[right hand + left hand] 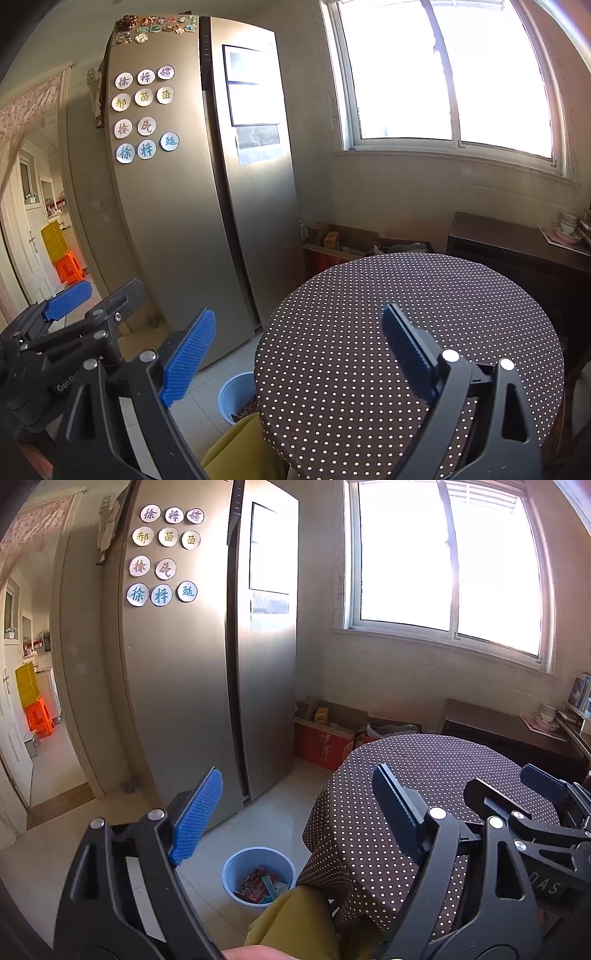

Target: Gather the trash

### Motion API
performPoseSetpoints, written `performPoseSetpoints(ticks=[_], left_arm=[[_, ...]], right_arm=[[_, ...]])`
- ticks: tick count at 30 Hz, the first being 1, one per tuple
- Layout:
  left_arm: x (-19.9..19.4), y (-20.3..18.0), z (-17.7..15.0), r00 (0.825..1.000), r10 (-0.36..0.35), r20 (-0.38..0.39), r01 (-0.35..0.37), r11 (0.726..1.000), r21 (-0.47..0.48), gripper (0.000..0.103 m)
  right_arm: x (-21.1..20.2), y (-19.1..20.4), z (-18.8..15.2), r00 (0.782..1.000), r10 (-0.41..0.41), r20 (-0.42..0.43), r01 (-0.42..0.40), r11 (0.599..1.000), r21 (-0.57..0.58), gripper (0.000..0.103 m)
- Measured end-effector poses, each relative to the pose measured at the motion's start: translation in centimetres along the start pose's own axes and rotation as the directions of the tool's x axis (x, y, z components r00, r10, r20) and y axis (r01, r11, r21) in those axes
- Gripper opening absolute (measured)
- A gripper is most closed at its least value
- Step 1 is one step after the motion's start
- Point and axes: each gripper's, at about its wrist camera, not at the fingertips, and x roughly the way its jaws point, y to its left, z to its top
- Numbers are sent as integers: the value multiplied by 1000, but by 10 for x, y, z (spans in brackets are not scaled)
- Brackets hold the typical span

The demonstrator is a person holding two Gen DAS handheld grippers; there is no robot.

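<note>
Both tools, left tool (pixel 295 819) and right tool (pixel 299 354), gape empty; wrappers (pixel 258 884) already lie in the blue bin (pixel 231 871) beside the counter (pixel 443 768), so a low reach risks tipping it.

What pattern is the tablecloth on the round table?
Dark brown tablecloth with small white polka dots, best in the right wrist view.

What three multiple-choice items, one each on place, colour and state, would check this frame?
1. Where is the bin?
A. on the floor beside the round table
B. on the table
C. on the windowsill

2. What colour is the bin?
A. red
B. blue
C. black

3. How do the left gripper fingers stand?
A. shut on a wrapper
B. shut, empty
C. apart, empty

A: it stands on tiles by the tablecloth's edge.
B: its wall is light blue.
C: both blue pads are wide apart with nothing between.
</note>
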Motion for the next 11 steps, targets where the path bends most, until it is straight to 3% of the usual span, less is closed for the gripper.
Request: performPoseSetpoints(ticks=[11], left_arm=[[0, 0, -1, 1000, 13, 1, -13, 1000, 2, 88]], right_arm=[[0, -3, -2, 1000, -1, -5, 1, 1000, 16, 90]])
